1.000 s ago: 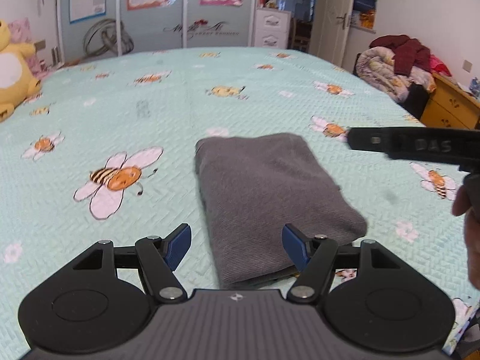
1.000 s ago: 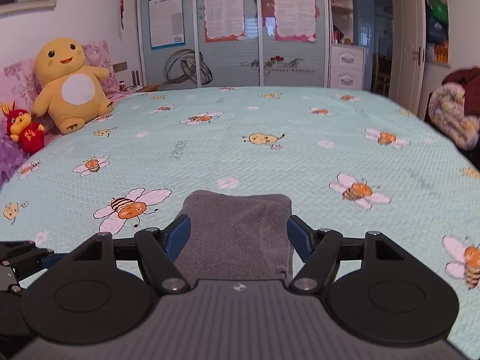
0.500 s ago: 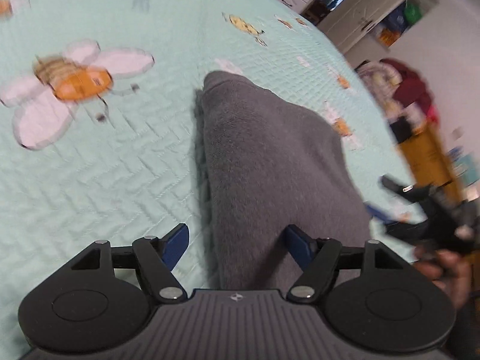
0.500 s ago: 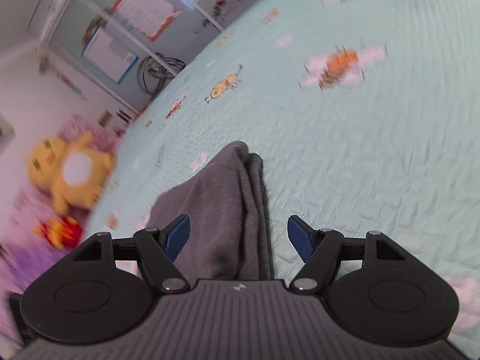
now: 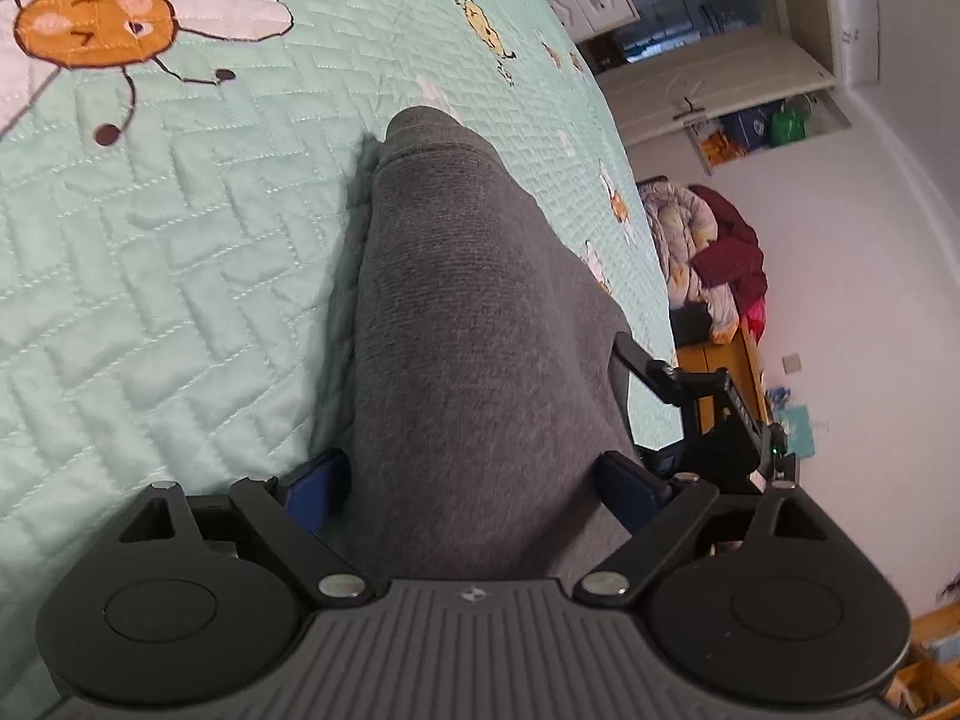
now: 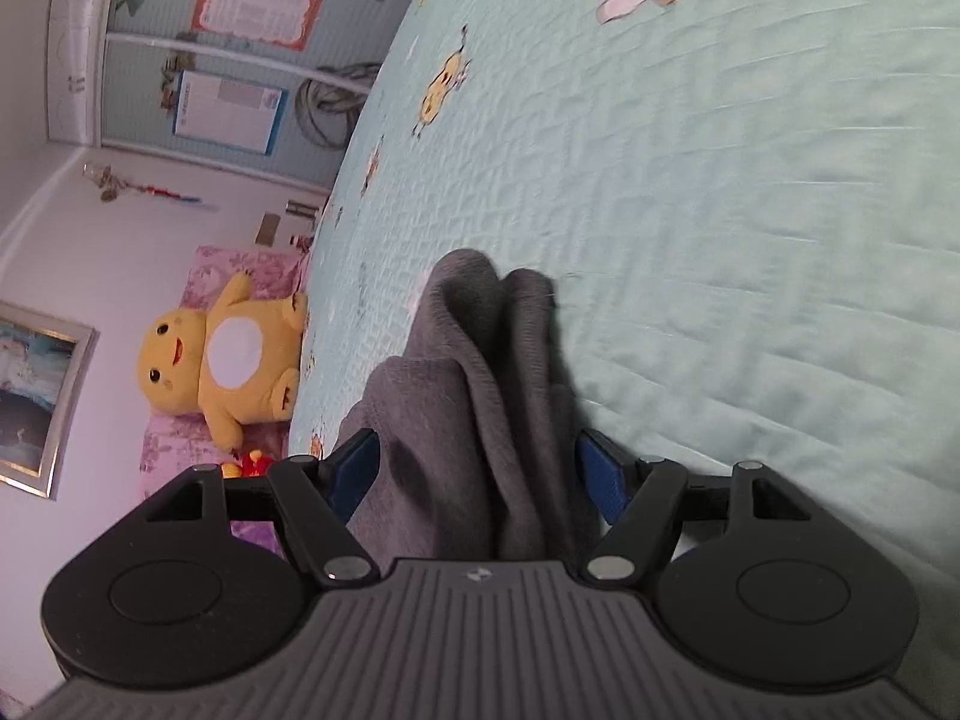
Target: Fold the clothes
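Grey cloth [image 5: 474, 324], folded into a thick bundle, fills the middle of your left wrist view and runs from the far rounded fold back under the tool's body. Your left gripper [image 5: 480, 480] is rolled hard to one side, so the teal quilt [image 5: 180, 252] tilts up on the left and the room wall stands on the right. Its blue pads [image 5: 315, 480] sit wide apart, one on each side of the bundle; the cloth lies between them, the jaws spread rather than pinching. Whether the pads touch the cloth you cannot tell. A bee print [image 5: 90, 24] shows at far left on the quilt. At the right edge of the bundle, your other tool's black frame reaches in beside the cloth. Beyond it, a heap of clothes [image 5: 714, 252] sits by the wall.

In your right wrist view, the right gripper [image 6: 480, 474] is rolled the opposite way, quilt [image 6: 750, 192] rising to the right. The cloth [image 6: 480, 396] here shows its layered edges, two folds standing side by side between the blue pads [image 6: 600, 480]. These jaws are also spread, straddling the bundle. A yellow plush [image 6: 222, 366] sits far left against a pink pillow, and posters [image 6: 258, 0] hang on the far wardrobe.
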`<state>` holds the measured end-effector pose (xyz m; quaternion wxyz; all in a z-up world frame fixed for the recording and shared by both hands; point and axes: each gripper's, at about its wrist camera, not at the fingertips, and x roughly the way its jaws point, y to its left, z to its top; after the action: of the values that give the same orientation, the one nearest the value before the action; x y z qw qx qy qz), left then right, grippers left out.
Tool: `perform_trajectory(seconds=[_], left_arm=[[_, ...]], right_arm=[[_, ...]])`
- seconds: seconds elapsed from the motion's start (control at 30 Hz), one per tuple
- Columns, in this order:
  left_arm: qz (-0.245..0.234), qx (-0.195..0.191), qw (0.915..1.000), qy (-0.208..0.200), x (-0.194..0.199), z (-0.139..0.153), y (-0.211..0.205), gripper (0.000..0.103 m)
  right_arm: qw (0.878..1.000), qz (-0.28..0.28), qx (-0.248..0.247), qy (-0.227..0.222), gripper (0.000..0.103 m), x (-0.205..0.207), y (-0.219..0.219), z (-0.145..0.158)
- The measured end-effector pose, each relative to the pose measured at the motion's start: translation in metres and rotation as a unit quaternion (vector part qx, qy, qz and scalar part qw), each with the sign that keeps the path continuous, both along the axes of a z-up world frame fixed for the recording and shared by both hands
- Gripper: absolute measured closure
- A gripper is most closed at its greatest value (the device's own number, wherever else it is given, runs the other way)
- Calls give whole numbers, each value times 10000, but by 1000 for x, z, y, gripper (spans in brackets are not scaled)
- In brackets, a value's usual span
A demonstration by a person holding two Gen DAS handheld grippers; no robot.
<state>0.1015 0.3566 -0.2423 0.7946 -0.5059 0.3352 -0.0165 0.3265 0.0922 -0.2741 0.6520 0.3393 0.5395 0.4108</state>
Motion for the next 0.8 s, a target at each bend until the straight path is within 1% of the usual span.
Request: perform_trajectory(seconds=[0.03, 0.07, 0.1, 0.13, 0.17, 0.2, 0.3, 0.47, 0.6, 0.8], left_arm=[[38, 11, 10000, 3, 2, 0, -2, 16], [49, 132, 9999, 49, 4, 3, -6, 19], [59, 253, 9996, 88, 5, 6, -10, 25], [64, 365, 9993, 96, 5, 9, -13, 28], [70, 435, 9990, 86, 3, 11, -14, 33], [88, 461, 9989, 71, 1, 13, -14, 37], [117, 553, 9984, 36, -6, 17, -15, 42], [68, 696, 9975, -89, -20, 31, -21, 42], [27, 738, 9969, -288, -40, 52, -28, 42], [29, 953, 9941, -509, -76, 90, -39, 42]], right_arm=[[10000, 39, -50, -57, 31, -1, 5, 1], [9998, 52, -125, -110, 33, -2, 9, 2], [9996, 51, -213, -157, 39, -4, 11, 3], [9993, 50, -300, -204, 46, -7, 13, 4], [9989, 48, -388, -252, 57, -9, 15, 5], [9987, 32, -419, -304, 60, -11, 15, 7], [9981, -48, -404, -472, 64, -21, 11, 16], [9963, -182, -380, -752, 69, -36, 4, 32], [9952, -248, -219, -916, 70, -52, -9, 53], [9929, -329, 35, -1143, 70, -88, -29, 90]])
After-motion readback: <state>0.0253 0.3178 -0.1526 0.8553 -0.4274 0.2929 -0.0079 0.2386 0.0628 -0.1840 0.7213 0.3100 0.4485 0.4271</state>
